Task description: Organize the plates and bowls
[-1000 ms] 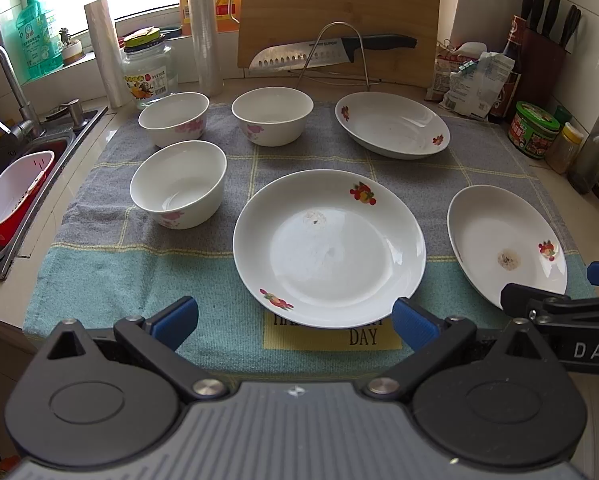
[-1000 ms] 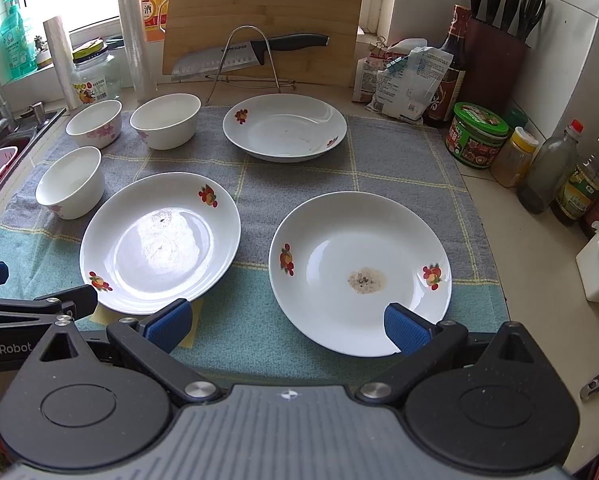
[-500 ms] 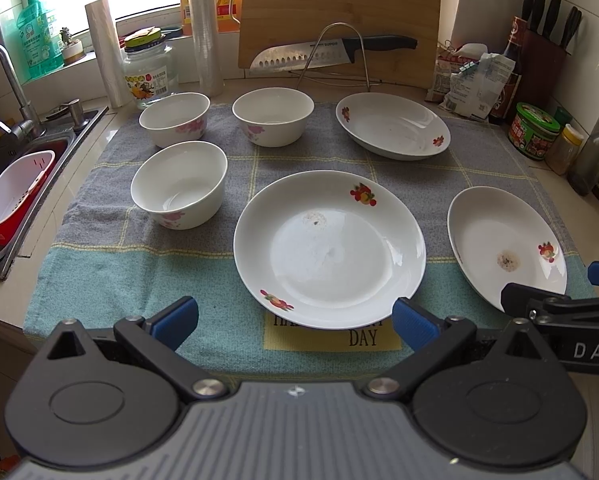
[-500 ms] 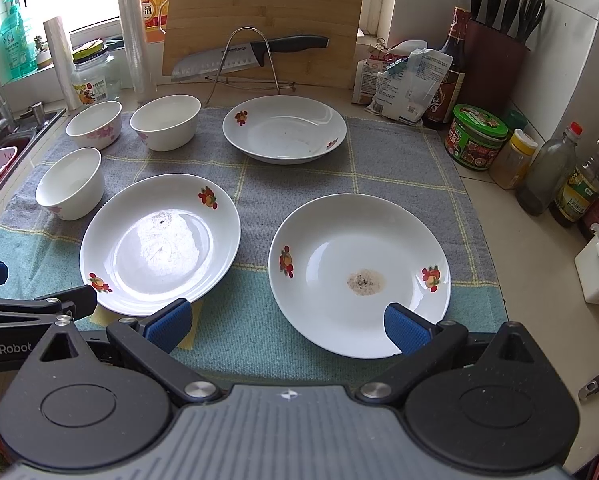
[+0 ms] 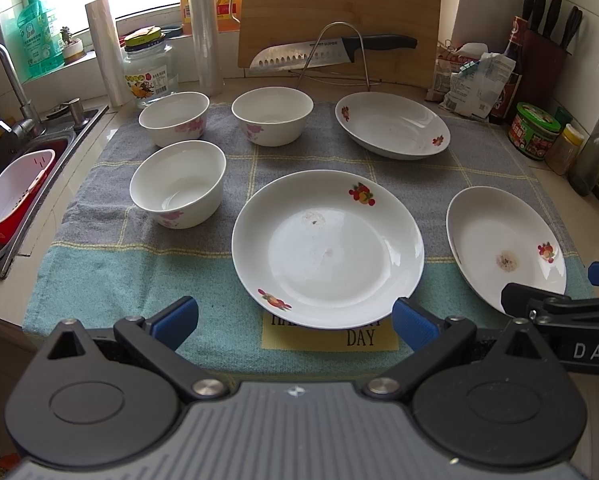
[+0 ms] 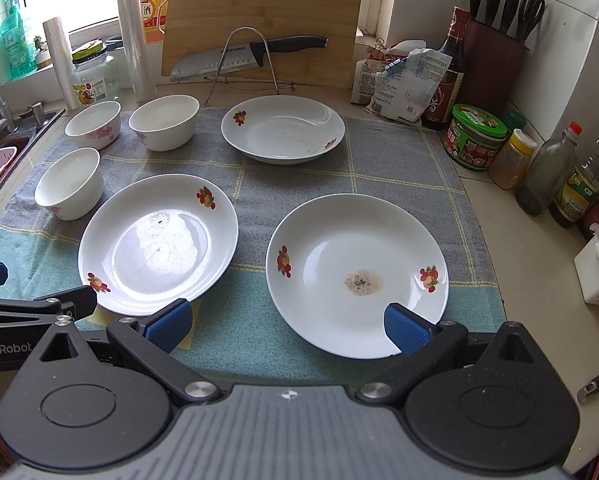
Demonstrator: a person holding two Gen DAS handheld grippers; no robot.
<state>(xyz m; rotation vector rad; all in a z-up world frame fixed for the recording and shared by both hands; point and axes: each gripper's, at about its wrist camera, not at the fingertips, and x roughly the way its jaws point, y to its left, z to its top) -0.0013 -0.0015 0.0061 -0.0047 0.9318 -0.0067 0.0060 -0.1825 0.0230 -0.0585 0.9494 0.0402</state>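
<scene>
From the left wrist, the left tool (image 5: 295, 318) hung spread and empty before the middle plate (image 5: 327, 248) on the towel (image 5: 119, 276); three bowls (image 5: 178, 182) sat apart beyond. From the right wrist, the right tool (image 6: 285, 320) gaped at the near plate (image 6: 357, 274); pinching its rim squarely would suit stacking.

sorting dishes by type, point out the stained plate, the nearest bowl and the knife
stained plate (image 6: 355, 272), right wrist view, on its bare centre left of the stain
nearest bowl (image 5: 178, 182), left wrist view, on its inner wall
knife (image 5: 299, 56), left wrist view, on the blade
</scene>
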